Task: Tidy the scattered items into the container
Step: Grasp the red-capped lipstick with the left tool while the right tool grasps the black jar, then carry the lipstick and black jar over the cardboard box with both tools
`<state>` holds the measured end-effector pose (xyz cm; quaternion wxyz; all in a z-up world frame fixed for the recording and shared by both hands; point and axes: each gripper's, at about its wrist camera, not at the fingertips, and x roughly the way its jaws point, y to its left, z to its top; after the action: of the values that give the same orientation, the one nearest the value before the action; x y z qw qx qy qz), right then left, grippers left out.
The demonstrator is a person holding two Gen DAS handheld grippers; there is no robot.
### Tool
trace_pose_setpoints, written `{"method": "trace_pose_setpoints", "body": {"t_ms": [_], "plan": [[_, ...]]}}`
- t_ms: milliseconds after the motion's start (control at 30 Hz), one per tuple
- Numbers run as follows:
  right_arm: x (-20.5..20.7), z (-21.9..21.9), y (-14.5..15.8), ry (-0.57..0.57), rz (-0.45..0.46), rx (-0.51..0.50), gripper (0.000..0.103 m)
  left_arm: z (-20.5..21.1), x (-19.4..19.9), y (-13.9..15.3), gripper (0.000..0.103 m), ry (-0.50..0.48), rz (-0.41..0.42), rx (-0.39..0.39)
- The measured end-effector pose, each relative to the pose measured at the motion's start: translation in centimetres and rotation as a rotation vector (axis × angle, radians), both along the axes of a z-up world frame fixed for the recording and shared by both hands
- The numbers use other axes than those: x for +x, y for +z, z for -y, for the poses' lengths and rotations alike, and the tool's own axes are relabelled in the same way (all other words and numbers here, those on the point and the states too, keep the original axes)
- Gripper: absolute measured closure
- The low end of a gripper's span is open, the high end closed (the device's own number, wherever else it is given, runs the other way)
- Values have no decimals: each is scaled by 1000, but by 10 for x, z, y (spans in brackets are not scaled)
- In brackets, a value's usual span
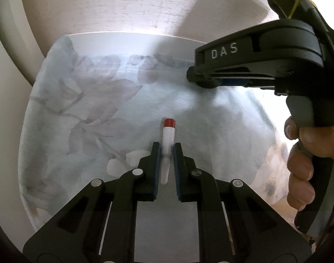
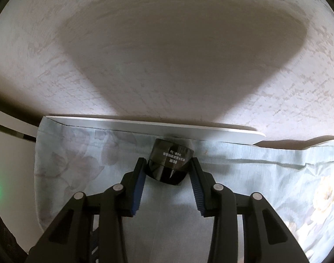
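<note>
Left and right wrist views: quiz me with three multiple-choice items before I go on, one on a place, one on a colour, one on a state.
1. Where is the dark jar?
A. on the cloth near the table's far edge
B. inside a container
C. on the floor

2. What colour is the cap on the white tube?
A. blue
B. red
C. green

3. What is the left gripper doing?
A. open above bare cloth
B. shut on the tube
C. shut on the jar

Answers:
1. A: the jar sits on the floral cloth just before the white table edge.
2. B: the tube's far end is red.
3. B: both blue pads press the tube's sides.
</note>
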<state>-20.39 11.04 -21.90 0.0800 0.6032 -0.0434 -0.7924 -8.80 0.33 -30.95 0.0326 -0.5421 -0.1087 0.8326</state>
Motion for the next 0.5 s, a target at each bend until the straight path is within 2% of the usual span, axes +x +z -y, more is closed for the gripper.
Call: {"method": "trace_pose_setpoints", "body": {"t_ms": [500], "plan": [[10, -10, 28, 20, -18, -20, 68, -12, 4, 32, 93, 0, -35, -52]]}}
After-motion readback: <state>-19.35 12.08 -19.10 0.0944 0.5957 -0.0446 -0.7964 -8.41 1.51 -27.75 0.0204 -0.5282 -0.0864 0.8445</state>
